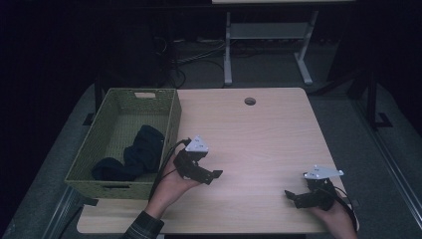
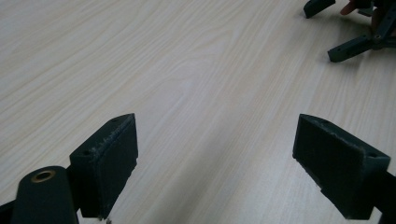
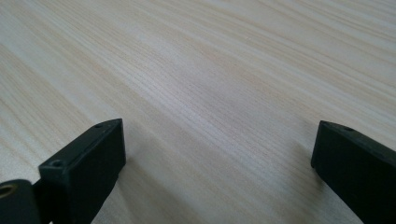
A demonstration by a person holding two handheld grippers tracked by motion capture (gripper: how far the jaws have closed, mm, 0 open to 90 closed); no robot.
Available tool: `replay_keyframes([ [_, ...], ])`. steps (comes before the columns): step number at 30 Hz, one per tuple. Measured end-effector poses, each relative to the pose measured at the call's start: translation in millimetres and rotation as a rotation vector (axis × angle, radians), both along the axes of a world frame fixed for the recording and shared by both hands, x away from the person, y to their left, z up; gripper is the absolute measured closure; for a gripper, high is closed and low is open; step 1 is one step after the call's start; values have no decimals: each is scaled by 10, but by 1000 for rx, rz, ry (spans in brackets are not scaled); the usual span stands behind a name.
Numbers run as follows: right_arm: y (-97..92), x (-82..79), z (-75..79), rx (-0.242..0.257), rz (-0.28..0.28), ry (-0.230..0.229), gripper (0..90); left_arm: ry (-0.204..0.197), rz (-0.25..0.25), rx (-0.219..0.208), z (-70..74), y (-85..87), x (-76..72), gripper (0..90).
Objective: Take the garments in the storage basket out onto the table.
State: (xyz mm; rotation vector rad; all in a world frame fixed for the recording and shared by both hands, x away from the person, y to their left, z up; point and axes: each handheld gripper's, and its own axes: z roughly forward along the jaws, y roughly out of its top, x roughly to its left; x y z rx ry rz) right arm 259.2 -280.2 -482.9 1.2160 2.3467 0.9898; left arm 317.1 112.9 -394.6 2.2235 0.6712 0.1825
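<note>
Pale wooden table [image 1: 259, 129] lies bare between our left gripper [image 1: 211, 177] and right gripper [image 1: 293, 196]; both jaws wide apart, empty, likely idling. Dark cloth [image 1: 132, 154] sits in the green woven basket [image 1: 171, 119], far left.

Matt pale wood-grain table [image 1: 259, 134], woven basket [image 1: 171, 119]

Bare table [image 1: 259, 134] right of basket [image 1: 171, 119]

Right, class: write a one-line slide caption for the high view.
Two open hand-held grippers rest on a wooden table beside a basket of dark cloth.
</note>
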Motion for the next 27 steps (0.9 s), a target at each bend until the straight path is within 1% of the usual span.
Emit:
replay_keyframes([
  [2,0,0,0,0,0,0,27,5,-6,-1,15,-4,11,137],
  [3,0,0,0,0,0,0,27,8,-13,5,29,-3,17,137],
  [5,-1,0,0,0,1,0,27,4,-16,-3,50,-7,21,140],
  [6,0,0,0,0,1,0,27,3,-20,5,61,-4,26,140],
  [9,0,0,0,0,1,0,27,0,-25,6,86,-3,36,139],
  [12,-1,1,0,-2,1,-2,27,2,-25,3,118,9,57,140],
  [15,-1,1,0,-1,0,-2,27,3,-23,-8,153,23,83,140],
  [20,-1,1,-1,-2,-1,-2,27,12,-36,-5,201,40,141,141],
  [22,-1,0,0,-2,-1,-1,27,23,-37,-10,223,40,161,141],
  [23,-1,0,0,-2,-1,-1,27,25,-44,0,236,44,172,141],
  [24,0,0,-1,-2,-2,-2,27,26,-45,-3,244,39,178,141],
  [25,0,0,0,-2,-2,-2,27,30,-51,7,257,39,183,141],
  [27,0,0,0,-2,-2,-2,27,31,-53,14,273,37,192,141],
])
